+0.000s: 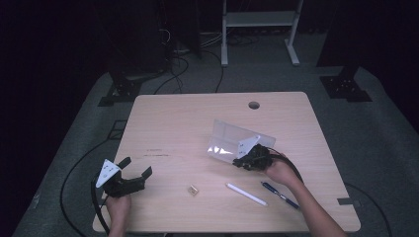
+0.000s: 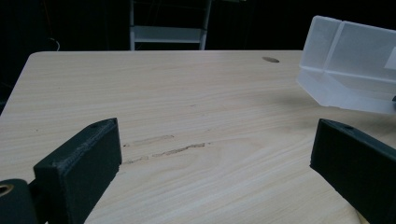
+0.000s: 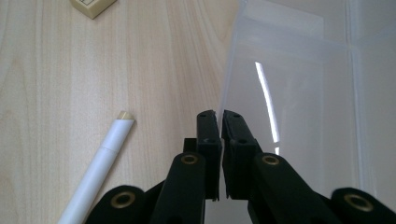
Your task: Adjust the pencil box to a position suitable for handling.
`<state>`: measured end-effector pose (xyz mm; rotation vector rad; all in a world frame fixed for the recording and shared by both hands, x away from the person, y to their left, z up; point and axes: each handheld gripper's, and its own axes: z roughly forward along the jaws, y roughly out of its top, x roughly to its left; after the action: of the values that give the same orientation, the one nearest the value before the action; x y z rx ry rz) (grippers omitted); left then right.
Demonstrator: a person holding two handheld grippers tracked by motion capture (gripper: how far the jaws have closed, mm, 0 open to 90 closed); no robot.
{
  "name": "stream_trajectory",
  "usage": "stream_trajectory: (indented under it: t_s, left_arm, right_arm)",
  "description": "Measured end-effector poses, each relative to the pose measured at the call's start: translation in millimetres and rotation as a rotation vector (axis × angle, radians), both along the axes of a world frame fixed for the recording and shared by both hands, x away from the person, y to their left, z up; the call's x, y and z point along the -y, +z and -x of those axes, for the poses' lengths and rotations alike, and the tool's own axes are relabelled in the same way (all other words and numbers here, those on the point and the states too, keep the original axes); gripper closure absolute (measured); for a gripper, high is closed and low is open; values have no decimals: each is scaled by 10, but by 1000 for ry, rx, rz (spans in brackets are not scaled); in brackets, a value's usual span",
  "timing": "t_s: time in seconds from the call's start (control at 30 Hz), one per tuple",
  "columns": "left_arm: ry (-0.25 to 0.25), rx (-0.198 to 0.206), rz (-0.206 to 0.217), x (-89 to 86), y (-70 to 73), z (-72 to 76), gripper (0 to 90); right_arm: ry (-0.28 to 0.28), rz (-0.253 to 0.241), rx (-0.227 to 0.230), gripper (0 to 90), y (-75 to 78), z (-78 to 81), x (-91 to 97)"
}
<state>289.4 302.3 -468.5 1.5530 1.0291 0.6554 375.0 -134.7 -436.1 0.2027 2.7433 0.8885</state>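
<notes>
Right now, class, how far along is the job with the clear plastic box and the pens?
Done: nothing is in the clear plastic box yet. In hand: the right gripper has its jaws shut on the box's thin wall, tilting it. Left: the white pen, blue pen and small tan eraser lie loose on the wooden table; the left gripper waits open.

Your right claw [image 3: 220,116] has its jaws pinched together on the thin wall of the clear plastic box [image 3: 303,107], gripping it at the edge. To the left, a white pen [image 3: 100,165] lies on the table [image 3: 70,84] (its beige tip pointing away), and a small beige block [image 3: 93,5] sits at the top edge.
</notes>
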Motion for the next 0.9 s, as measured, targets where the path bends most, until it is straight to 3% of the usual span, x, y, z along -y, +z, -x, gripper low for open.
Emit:
stream_trajectory:
  t_s: [0.5,0.9]
  left_arm:
    - [4,0,11,-25,2,6,11]
    - [4,2,16,-28,5,11,11]
  right_arm:
    - [60,10,-52,861,-189,-56,-269]
    - [70,36,-105,862,-352,-100,-335]
